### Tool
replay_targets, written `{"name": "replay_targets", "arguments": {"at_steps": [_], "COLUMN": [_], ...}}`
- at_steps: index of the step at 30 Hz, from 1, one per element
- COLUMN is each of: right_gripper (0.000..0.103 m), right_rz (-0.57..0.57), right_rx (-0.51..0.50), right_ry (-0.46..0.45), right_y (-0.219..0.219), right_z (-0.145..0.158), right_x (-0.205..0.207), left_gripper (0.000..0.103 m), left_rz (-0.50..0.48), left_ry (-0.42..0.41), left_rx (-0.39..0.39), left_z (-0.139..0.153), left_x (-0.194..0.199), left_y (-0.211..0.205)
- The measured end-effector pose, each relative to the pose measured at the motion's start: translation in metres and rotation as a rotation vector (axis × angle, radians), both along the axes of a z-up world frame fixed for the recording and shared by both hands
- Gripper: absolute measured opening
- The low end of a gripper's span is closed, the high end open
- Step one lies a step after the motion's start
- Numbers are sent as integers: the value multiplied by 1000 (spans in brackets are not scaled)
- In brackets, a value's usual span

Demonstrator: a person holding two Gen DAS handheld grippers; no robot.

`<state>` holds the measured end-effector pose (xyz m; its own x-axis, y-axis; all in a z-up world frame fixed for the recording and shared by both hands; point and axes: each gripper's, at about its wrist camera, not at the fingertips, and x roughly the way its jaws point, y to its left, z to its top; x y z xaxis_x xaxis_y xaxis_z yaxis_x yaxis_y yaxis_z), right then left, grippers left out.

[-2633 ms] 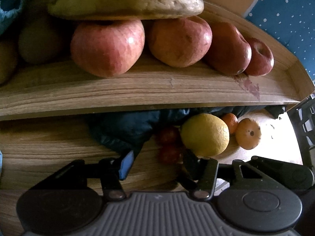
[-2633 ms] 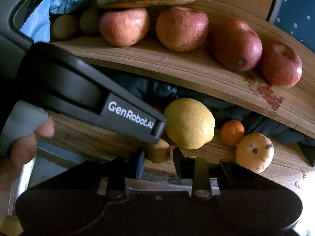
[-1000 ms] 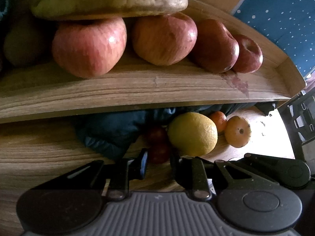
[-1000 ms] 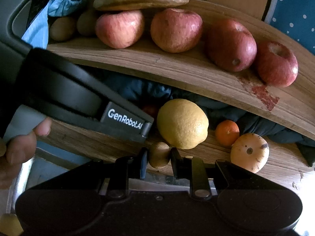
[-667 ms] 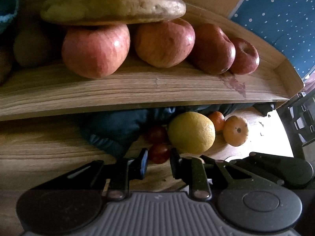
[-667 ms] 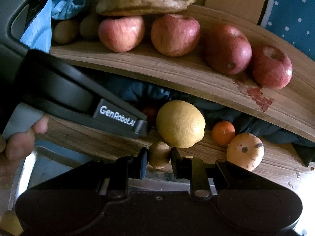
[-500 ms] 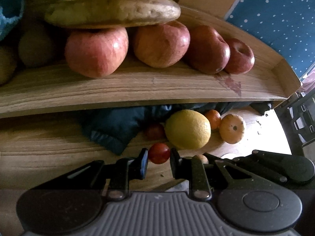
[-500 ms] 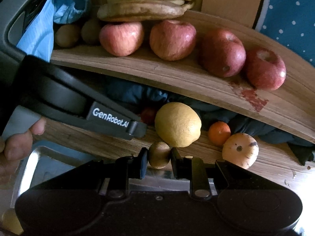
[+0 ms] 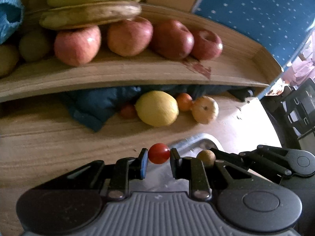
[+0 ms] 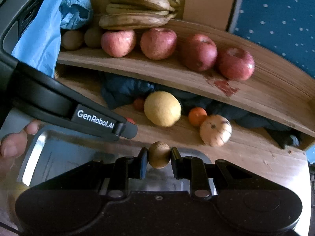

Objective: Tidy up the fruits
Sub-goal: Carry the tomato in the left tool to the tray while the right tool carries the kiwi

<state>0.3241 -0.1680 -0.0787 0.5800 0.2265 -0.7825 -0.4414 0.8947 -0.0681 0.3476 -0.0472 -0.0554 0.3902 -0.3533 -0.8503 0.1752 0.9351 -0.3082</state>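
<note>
Since the earlier frames both grippers have drawn back and up from the lower shelf, each carrying off a small fruit, and a metal tray (image 9: 198, 140) has come into sight under them. The left gripper (image 9: 159, 160) is clamped narrowly on a cherry tomato (image 9: 159, 153), lifted clear of the wood and hanging over the tray's far edge. The right gripper (image 10: 159, 161) is pinched on a small brown fruit (image 10: 159, 154), also held in the air above the tray (image 10: 59, 153). The left view alone shows both held fruits at once, the brown one (image 9: 206, 157) just beside the tomato, and the far right end of the shelf (image 9: 265, 66). The right view alone shows the hand (image 10: 13, 143) gripping the left tool, a blue cloth (image 10: 41, 39) draped at the left, the tray's wide bare floor, and the whole bunch of bananas (image 10: 137, 13). Counted on the upper shelf: four apples (image 10: 158, 43) in a row, two dull brown fruits (image 10: 72, 39) to their left, and one banana bunch behind, its fruits too overlapped to count. On the lower shelf lie one big lemon (image 10: 162, 108), one small orange (image 10: 196, 116), one pale speckled fruit (image 10: 215, 130) and one more tomato (image 10: 139, 104), tucked against a dark cloth (image 10: 122, 90). The orange and the pale fruit touch; the lemon sits just left of them.
</note>
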Motion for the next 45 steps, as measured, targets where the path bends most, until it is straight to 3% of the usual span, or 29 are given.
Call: {"name": "replay_targets", "arguments": {"at_steps": [24,45], "right_gripper": [26,26], "right_rz": [-78,-5], "right_rx": [8,-11], "right_ry": [66,123], "right_y": [-74,-75], "right_z": [-12,-25], "right_x": [-84,-104], "left_gripper": [26,26], "left_rz": [-121,-185], "left_ry": [42,159], "left_rx": [19,46], "left_z": [-4,-21], "left_x": [-56,-80], "left_y": [-70,-84]}}
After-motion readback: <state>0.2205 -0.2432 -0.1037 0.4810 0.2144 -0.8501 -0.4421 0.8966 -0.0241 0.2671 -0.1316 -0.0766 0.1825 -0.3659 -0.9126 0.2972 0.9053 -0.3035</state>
